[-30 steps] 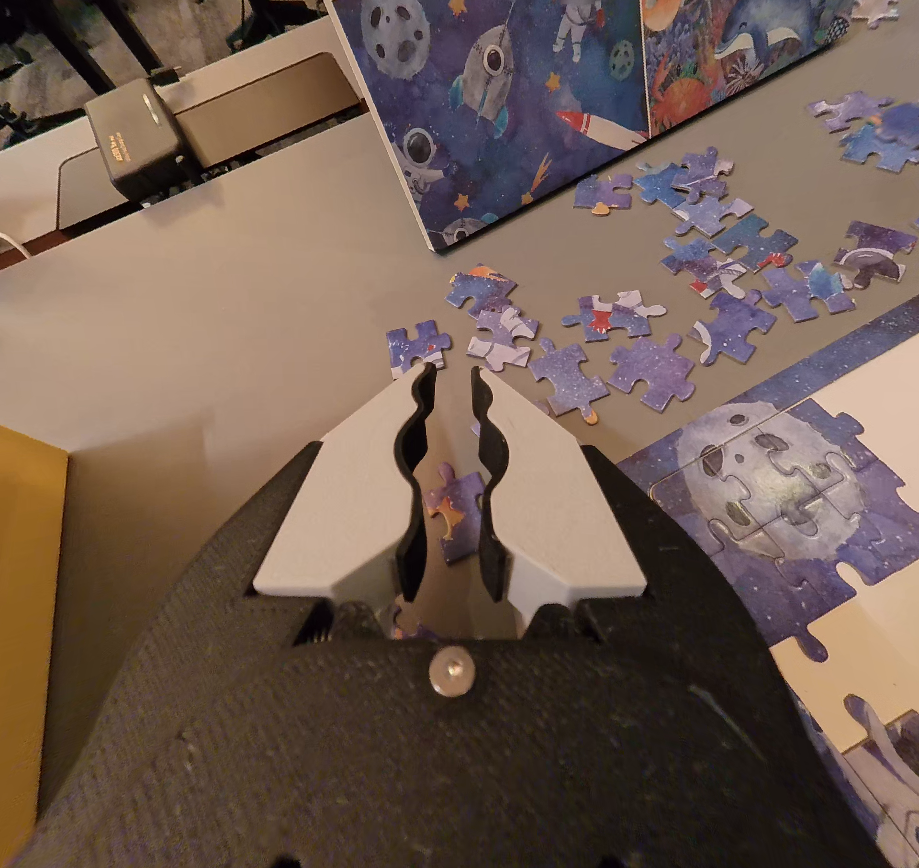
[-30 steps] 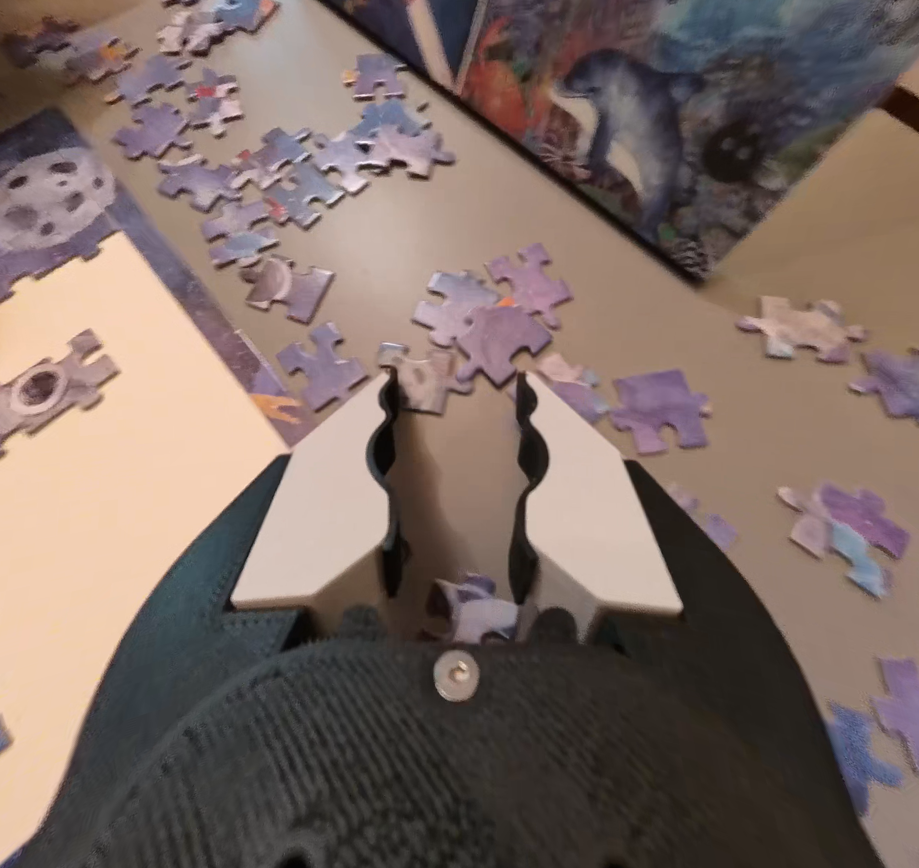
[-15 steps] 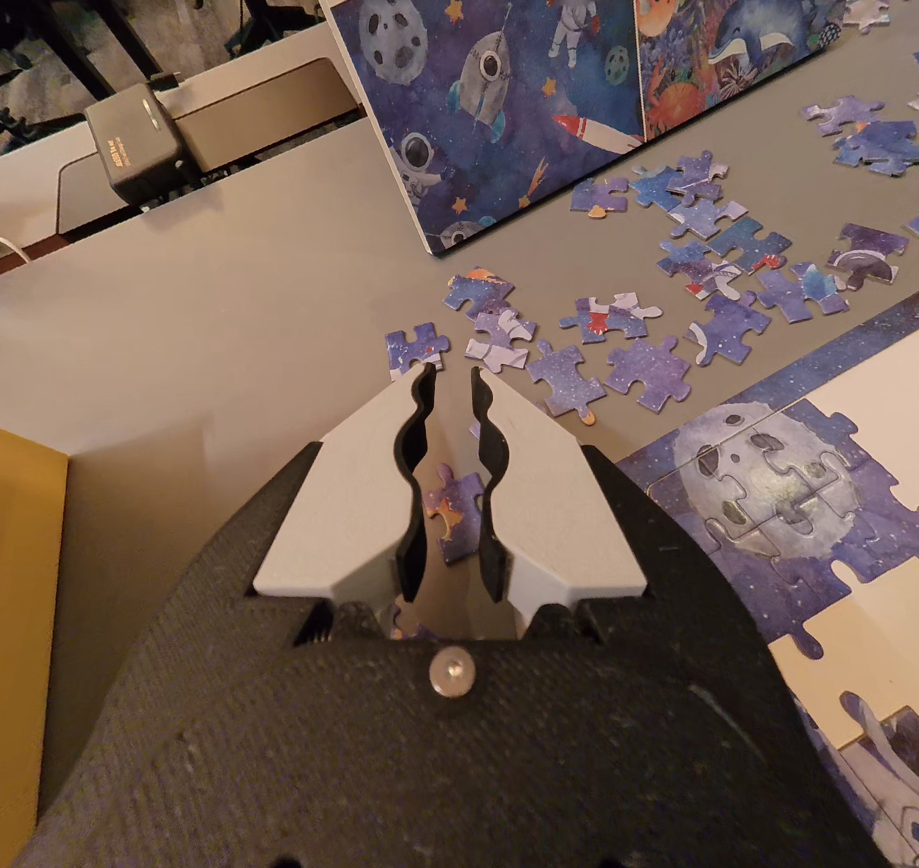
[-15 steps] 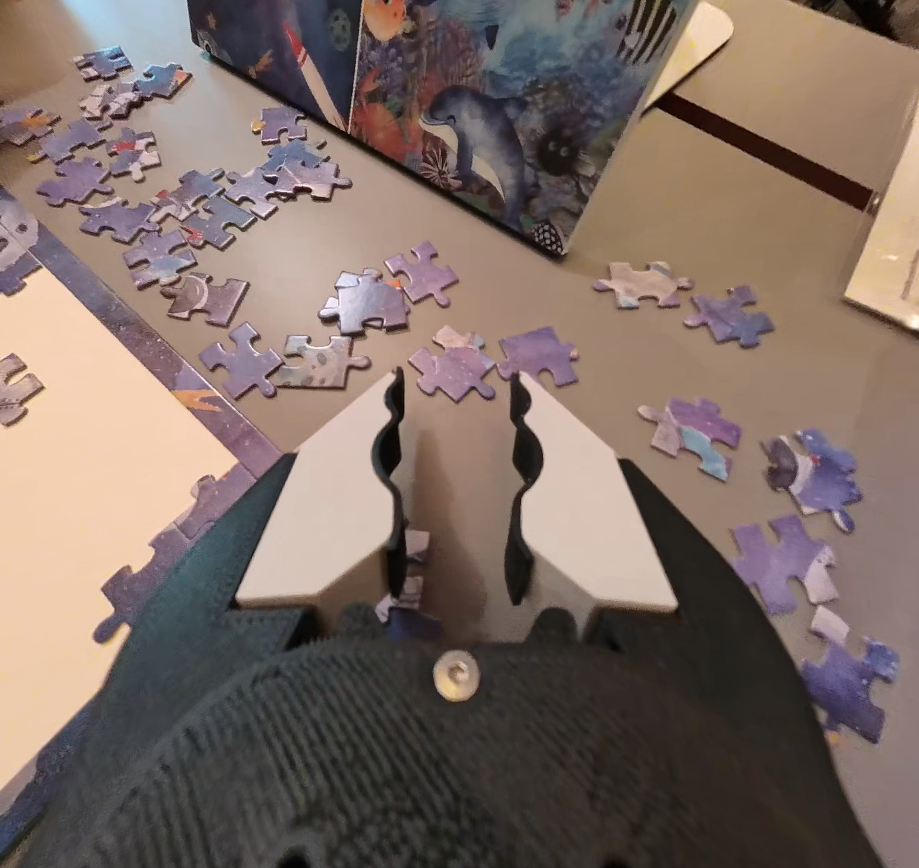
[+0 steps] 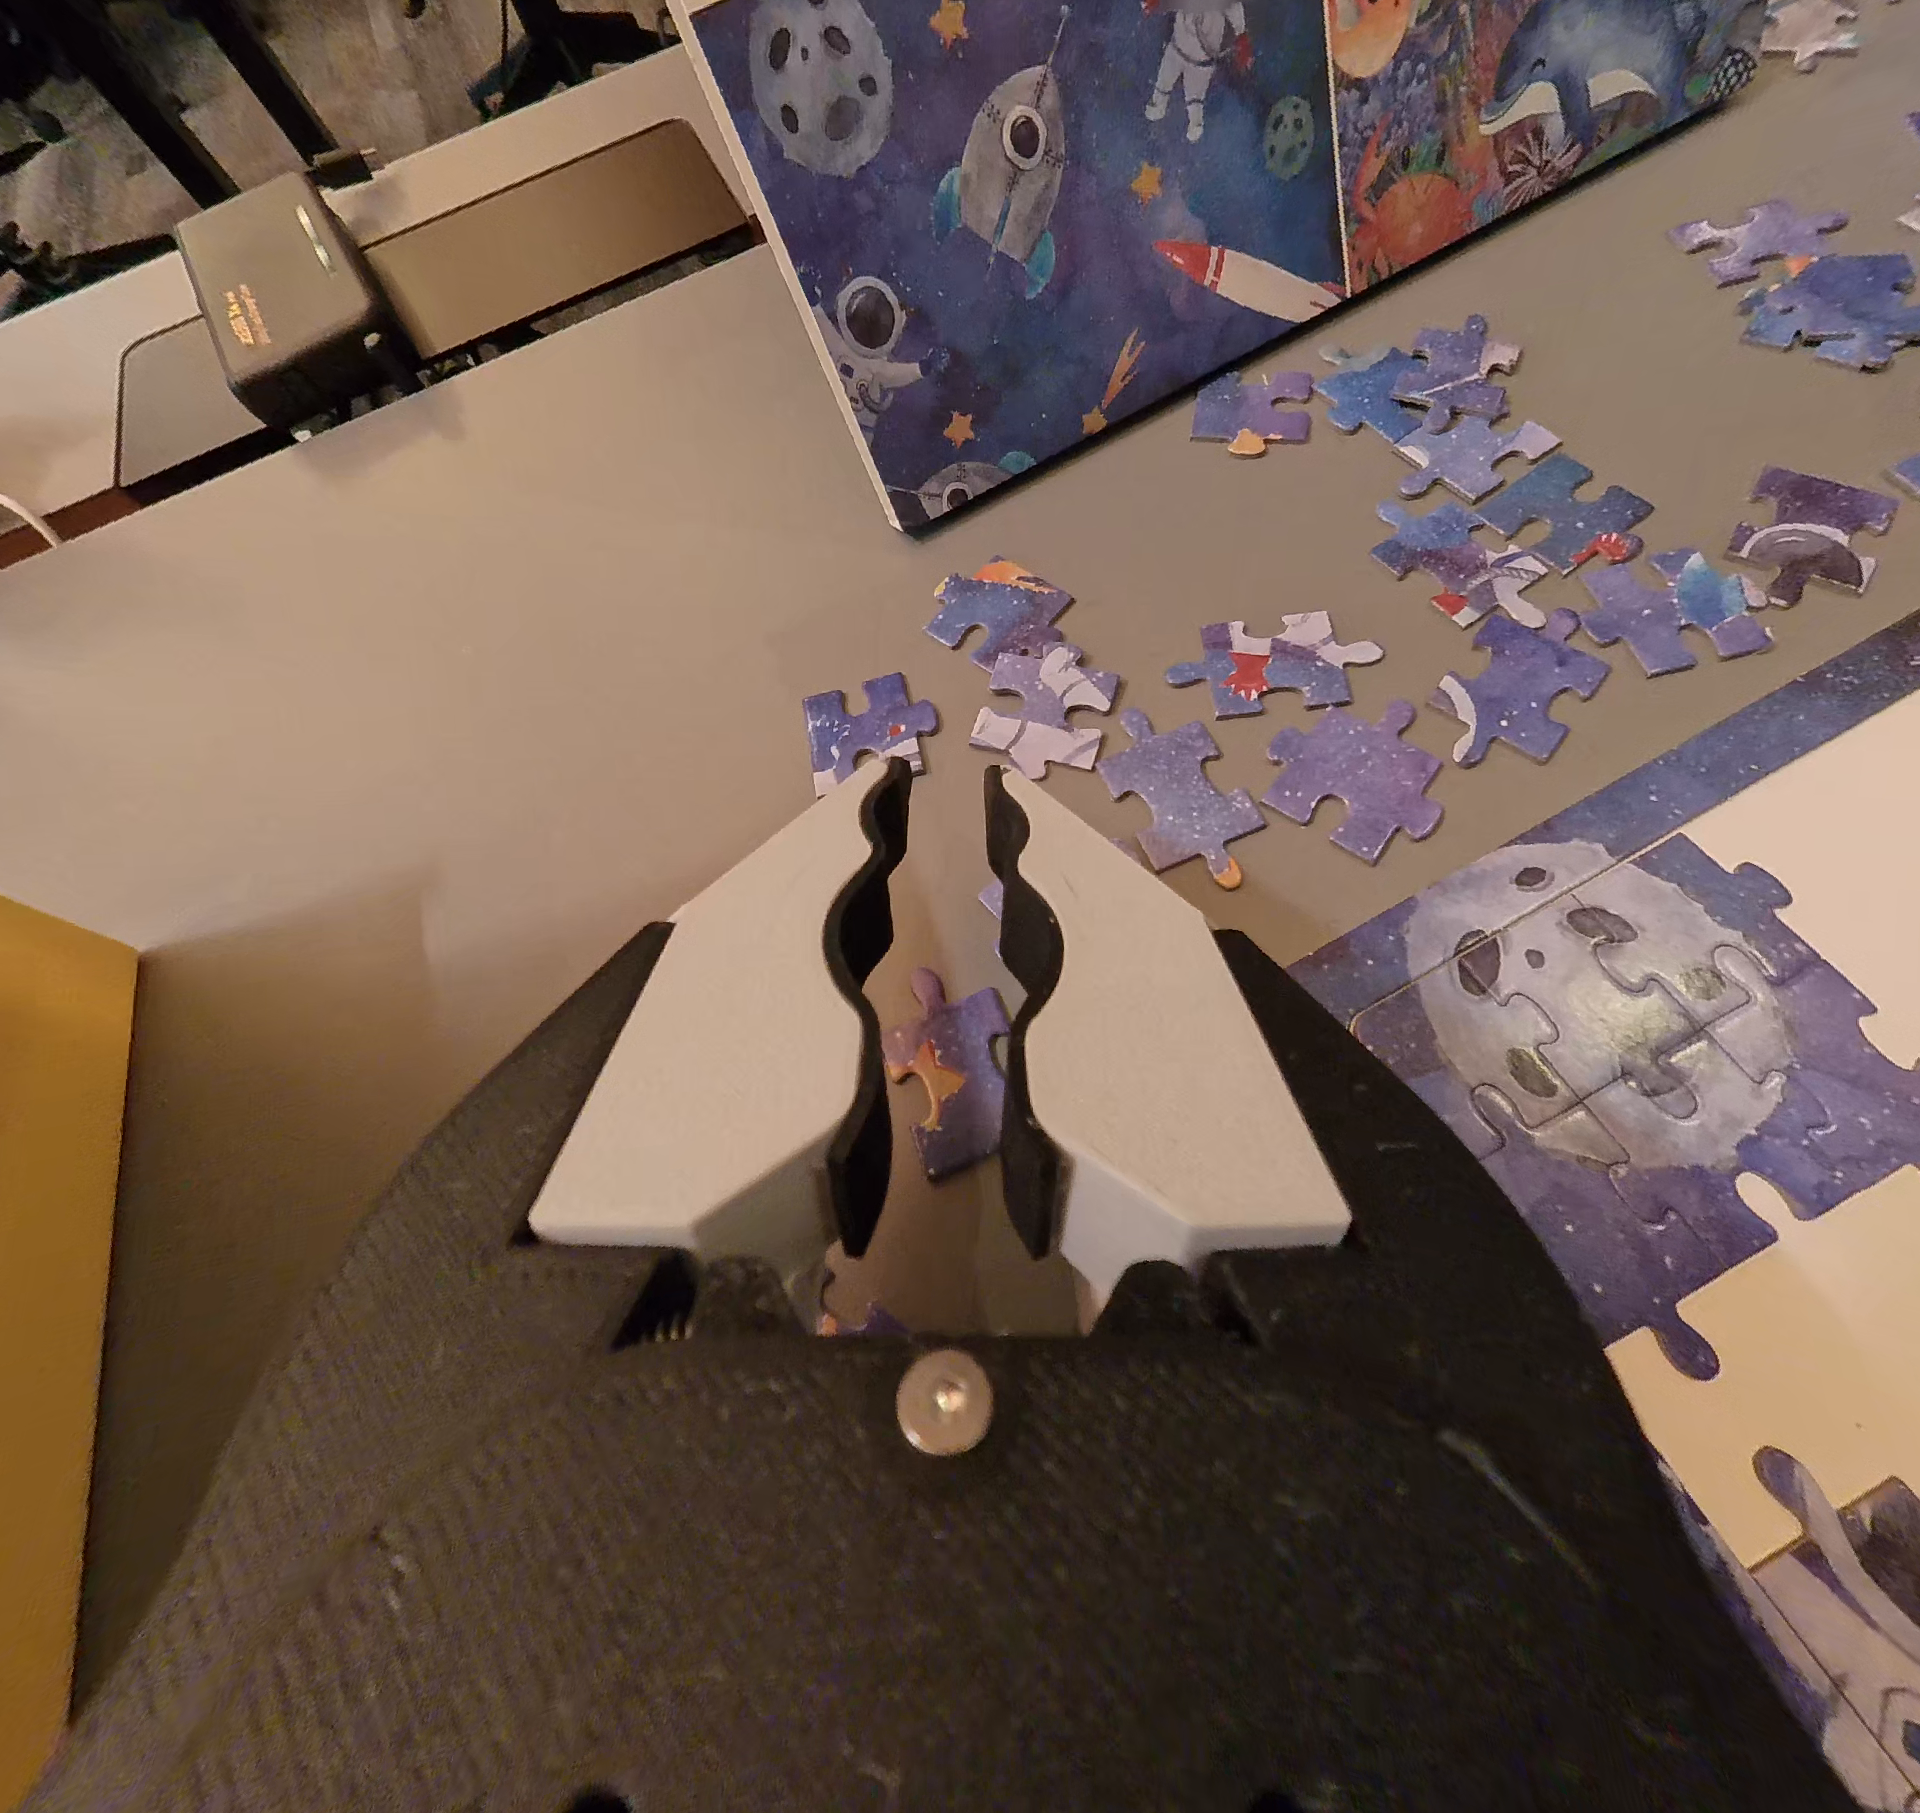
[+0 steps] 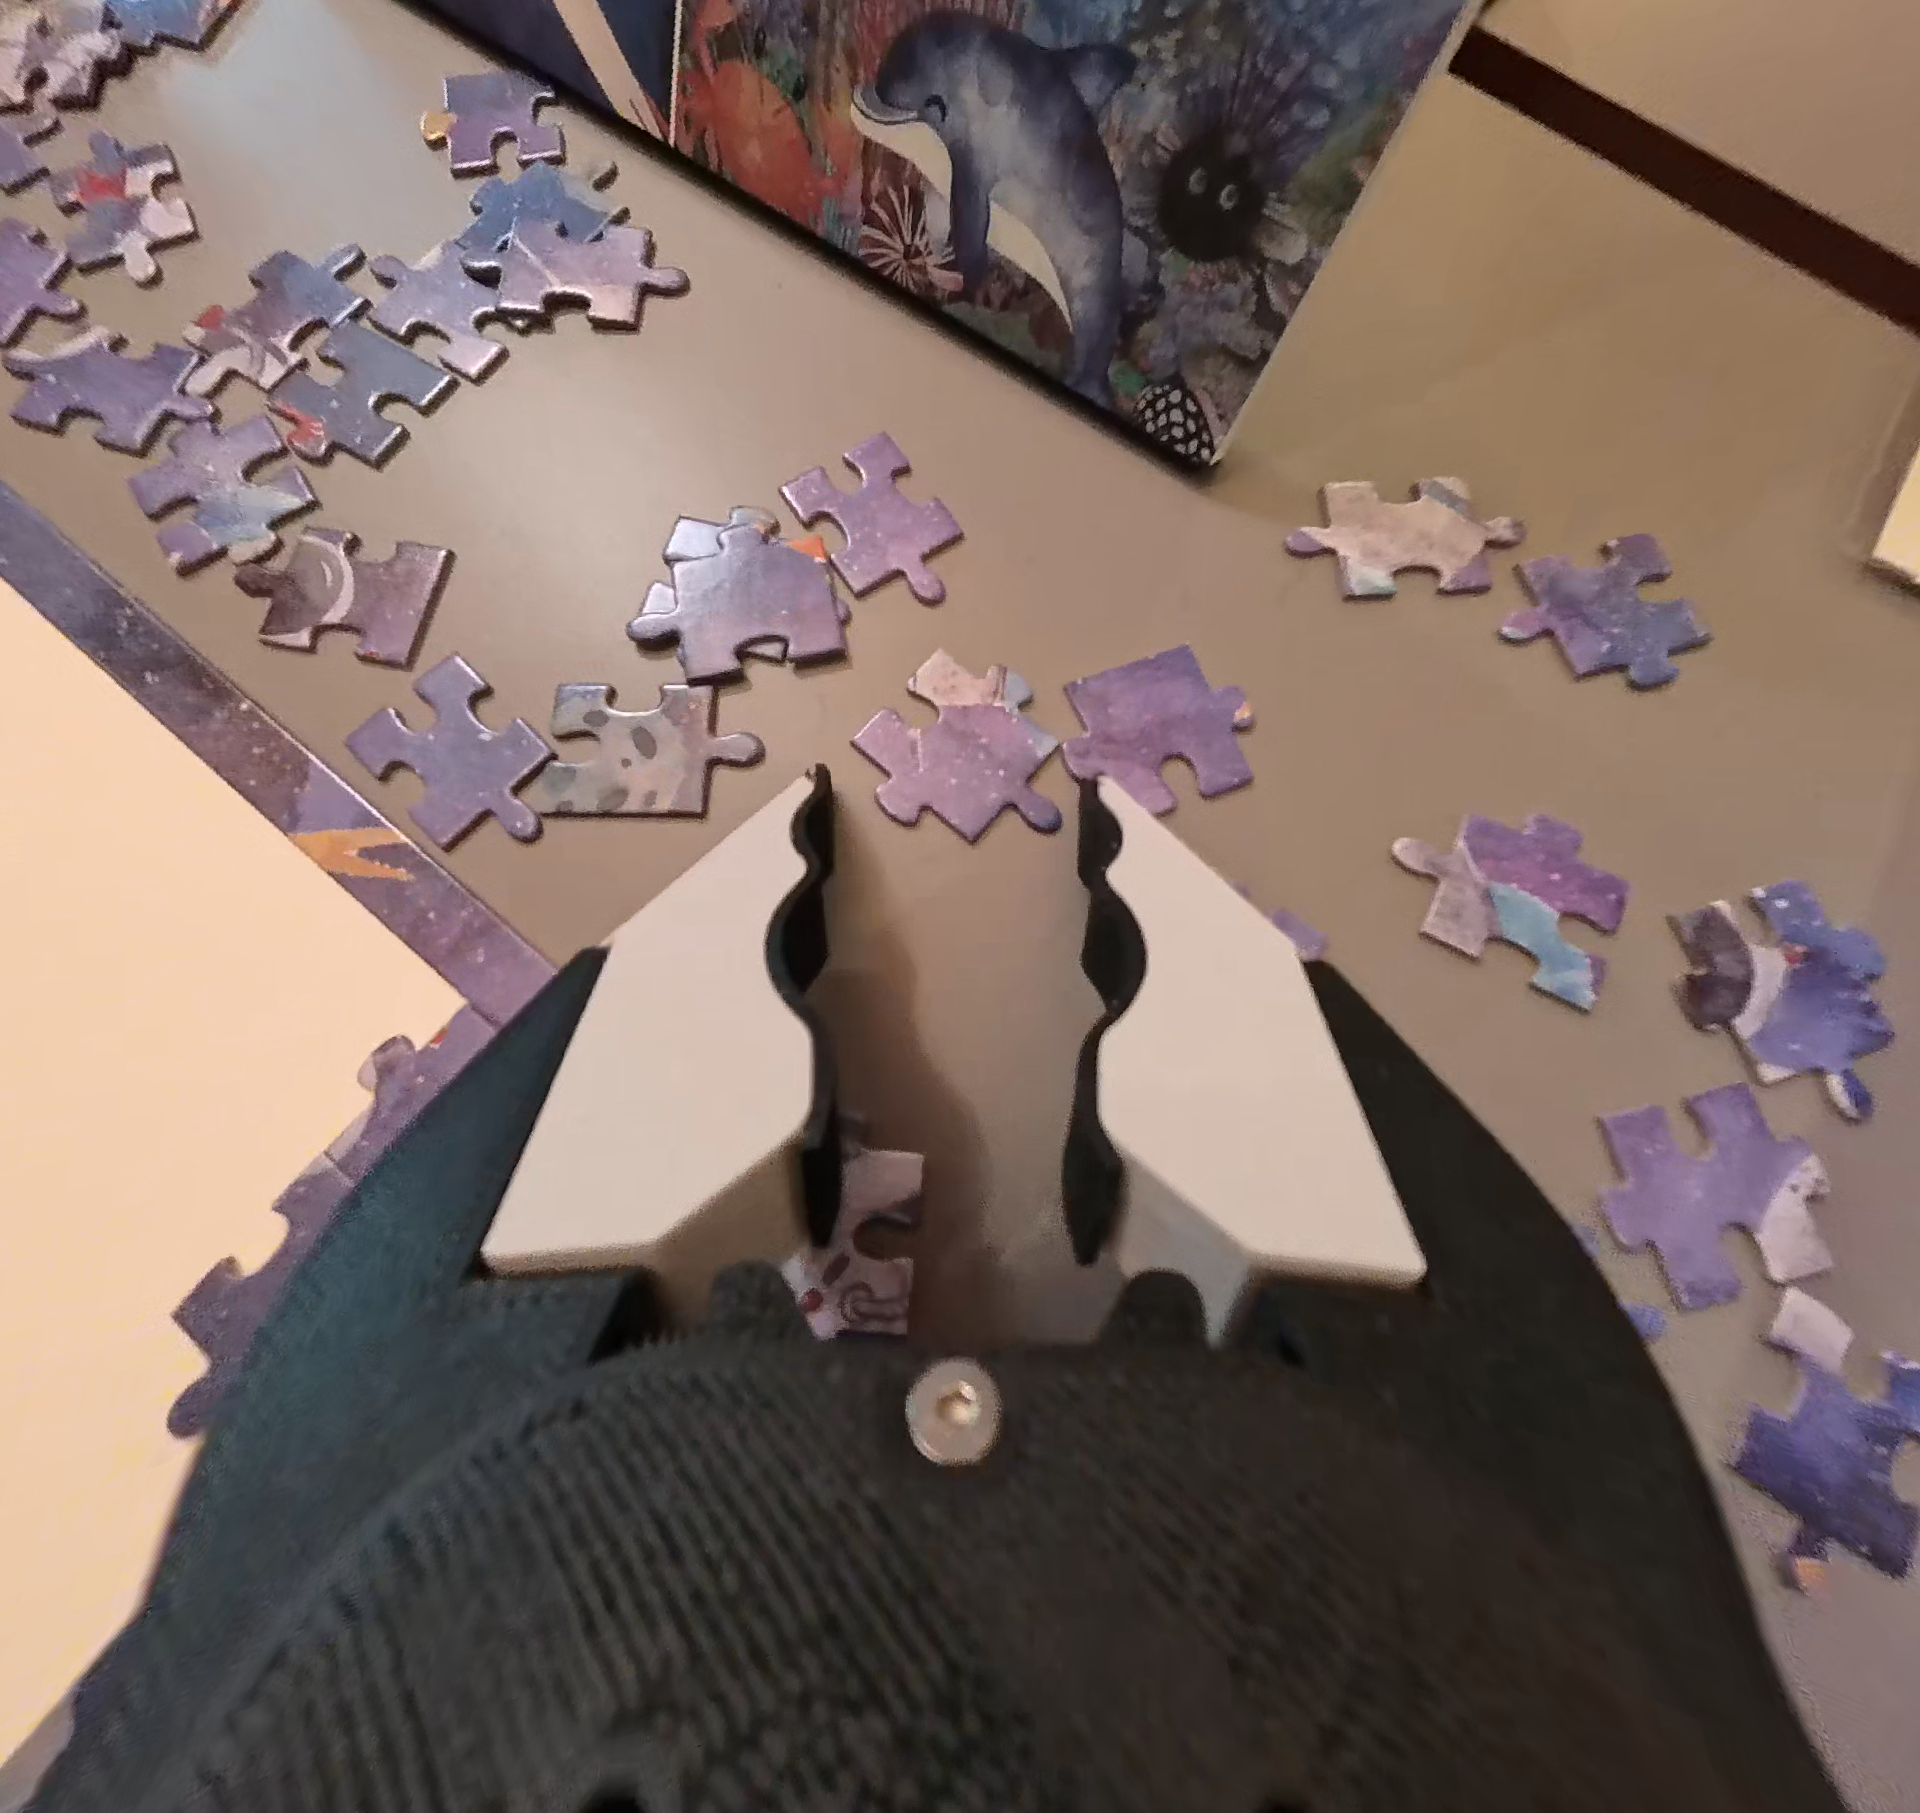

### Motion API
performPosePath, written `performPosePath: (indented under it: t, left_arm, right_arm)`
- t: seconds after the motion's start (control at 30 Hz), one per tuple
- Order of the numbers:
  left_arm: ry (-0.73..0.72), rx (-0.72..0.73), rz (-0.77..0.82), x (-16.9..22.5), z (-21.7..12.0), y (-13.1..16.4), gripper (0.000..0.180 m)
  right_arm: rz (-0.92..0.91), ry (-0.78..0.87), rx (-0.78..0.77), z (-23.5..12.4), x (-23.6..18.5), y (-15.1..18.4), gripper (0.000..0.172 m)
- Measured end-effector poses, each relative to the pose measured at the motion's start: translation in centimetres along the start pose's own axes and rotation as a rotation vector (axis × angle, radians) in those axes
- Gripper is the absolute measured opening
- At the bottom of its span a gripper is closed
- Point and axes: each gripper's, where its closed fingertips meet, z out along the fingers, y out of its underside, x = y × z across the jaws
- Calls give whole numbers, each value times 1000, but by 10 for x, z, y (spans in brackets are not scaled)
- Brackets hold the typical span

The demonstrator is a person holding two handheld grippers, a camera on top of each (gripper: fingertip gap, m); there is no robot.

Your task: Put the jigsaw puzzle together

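Note:
My left gripper [image 5: 948,776] hovers over the grey table [image 5: 468,724] with its fingers a narrow gap apart and nothing pinched at the tips. A purple puzzle piece with an orange mark [image 5: 951,1077] shows through the gap, lower down between the fingers. A blue piece [image 5: 862,724] lies just past the left fingertip. My right gripper [image 6: 953,781] is open and empty above the table. A purple speckled piece [image 6: 961,761] lies just ahead between its fingertips, and another purple piece [image 6: 1153,735] lies by the right fingertip.
A picture-covered puzzle box [image 5: 1039,153] stands at the back and also shows in the right wrist view [image 6: 1039,153]. A partly filled puzzle board [image 5: 1818,828] with a moon section [image 5: 1621,1036] lies beside the grippers. Loose pieces are scattered about. A black device [image 5: 270,298] sits far left. My hands' fingertips stand some 35 cm from each other.
My right gripper has swung away from the board toward the loose pieces near the box and come closer to them; its jaws stay open. My left gripper has barely moved.

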Motion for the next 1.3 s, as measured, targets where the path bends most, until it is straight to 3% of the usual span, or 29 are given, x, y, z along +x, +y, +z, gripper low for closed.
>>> performPosePath:
  t: [0.1,0.2,0.37,0.43,0.63,0.93,1.03,1.13,1.23,1.3]
  left_arm:
    - [0,1,1,0,0,0,13]
    - [0,3,3,1,0,-1,13]
    - [1,7,5,1,-1,-2,13]
    - [1,11,4,1,-1,-2,13]
    - [2,13,4,1,-1,-3,13]
    - [0,13,2,0,-1,-2,12]
    - [0,9,4,1,0,-2,12]
    - [1,6,4,1,0,-1,12]
    - [-1,3,6,1,0,-1,12]
    - [2,5,5,1,0,-1,12]
  right_arm:
    - [11,-4,2,-1,1,0,44]
    - [-26,-15,1,-1,-5,1,27]
    - [-22,-44,27,-7,-8,0,27]
    - [-39,-33,117,-20,-5,-10,11]
    - [29,-2,328,-73,13,-30,11]
    - [89,98,445,-119,41,-18,9]
    - [77,75,445,-121,34,-11,11]
    - [13,-100,416,-116,-3,-2,16]
    - [-59,-246,296,-104,-42,21,22]
    - [-109,-255,193,-96,-54,40,26]
